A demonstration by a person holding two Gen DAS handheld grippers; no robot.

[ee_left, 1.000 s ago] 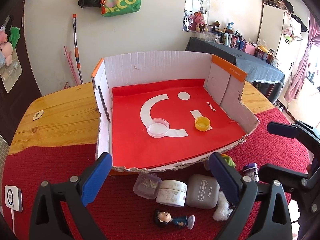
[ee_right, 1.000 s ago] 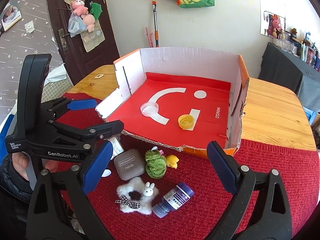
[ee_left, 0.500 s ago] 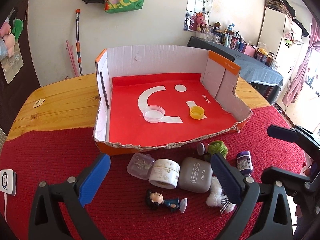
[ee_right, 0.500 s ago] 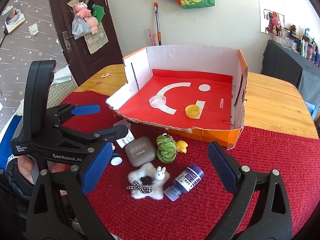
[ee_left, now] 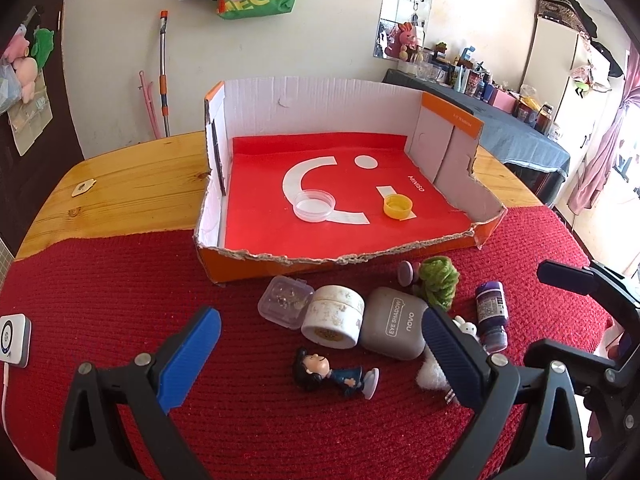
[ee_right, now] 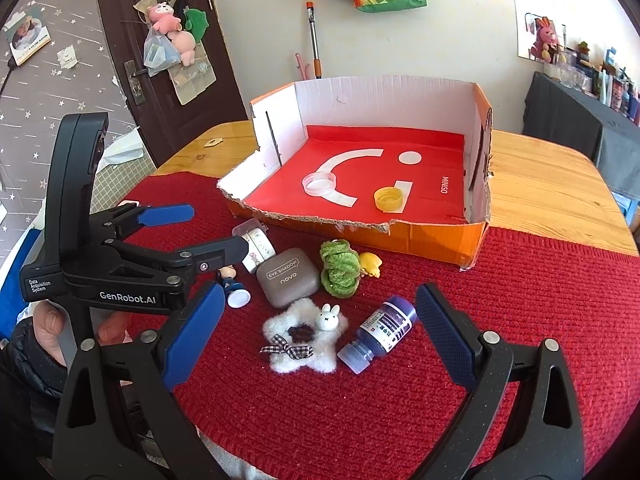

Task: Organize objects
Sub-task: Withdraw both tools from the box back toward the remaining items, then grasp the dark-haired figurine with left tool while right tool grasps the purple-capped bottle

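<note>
Both tools, left [ee_left: 320,354] and right [ee_right: 316,324], wide open and empty, level above the red mat [ee_right: 520,320], side by side.

A wooden table [ee_right: 548,184] carries a red knitted mat [ee_right: 480,344], seemingly under the cardboard box [ee_right: 440,236].

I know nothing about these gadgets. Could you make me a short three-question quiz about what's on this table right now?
1. True or false: the yellow cap lies inside the cardboard box.
2. Which item touches the grey eye shadow case on its left side in the left wrist view? A) white jar B) purple bottle C) clear round lid
3. Fill in: the left gripper and right gripper are both ____ and hold nothing.

Key: 1 true; 2 A; 3 open.
</note>
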